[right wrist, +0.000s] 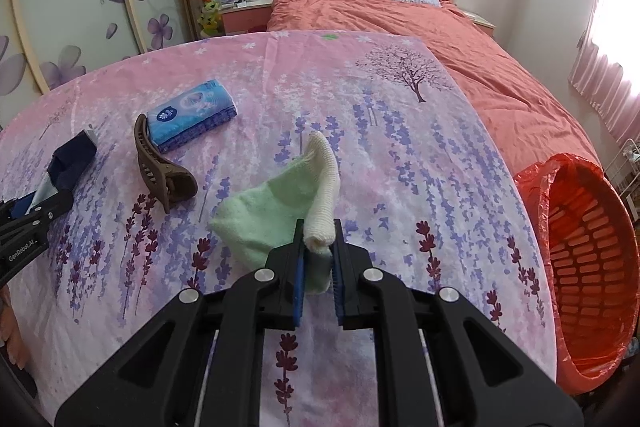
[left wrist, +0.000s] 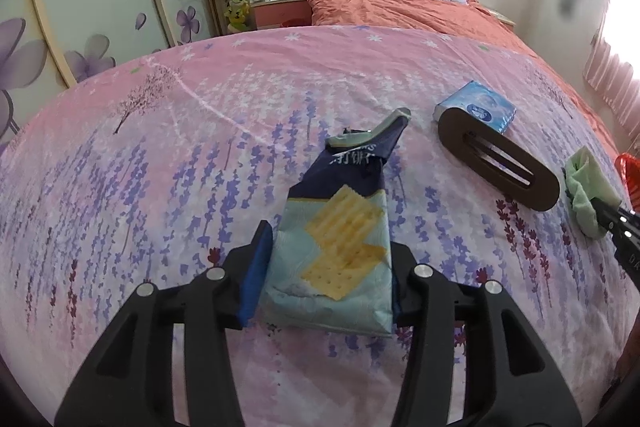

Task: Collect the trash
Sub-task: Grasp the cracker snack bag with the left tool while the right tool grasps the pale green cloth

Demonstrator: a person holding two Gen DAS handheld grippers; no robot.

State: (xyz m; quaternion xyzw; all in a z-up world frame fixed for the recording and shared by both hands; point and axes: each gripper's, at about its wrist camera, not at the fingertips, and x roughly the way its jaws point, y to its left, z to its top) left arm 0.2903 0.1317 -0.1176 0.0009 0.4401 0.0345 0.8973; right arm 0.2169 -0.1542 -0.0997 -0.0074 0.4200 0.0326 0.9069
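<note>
My left gripper point(left wrist: 326, 247) is shut on a blue cracker wrapper point(left wrist: 340, 223), holding its lower part between the fingers over the pink flowered bedspread. In the right wrist view the wrapper point(right wrist: 70, 159) and left gripper point(right wrist: 36, 211) show at the far left. My right gripper point(right wrist: 318, 247) is shut on a green and cream sock point(right wrist: 288, 203), which droops onto the bedspread. In the left wrist view the sock point(left wrist: 590, 187) shows at the right edge.
A brown hair claw point(right wrist: 160, 171) and a blue tissue pack point(right wrist: 192, 113) lie on the bedspread point(right wrist: 400, 155) between the grippers. An orange basket lined with a red bag point(right wrist: 584, 259) stands beside the bed at the right. Pillows and an orange duvet lie at the far end.
</note>
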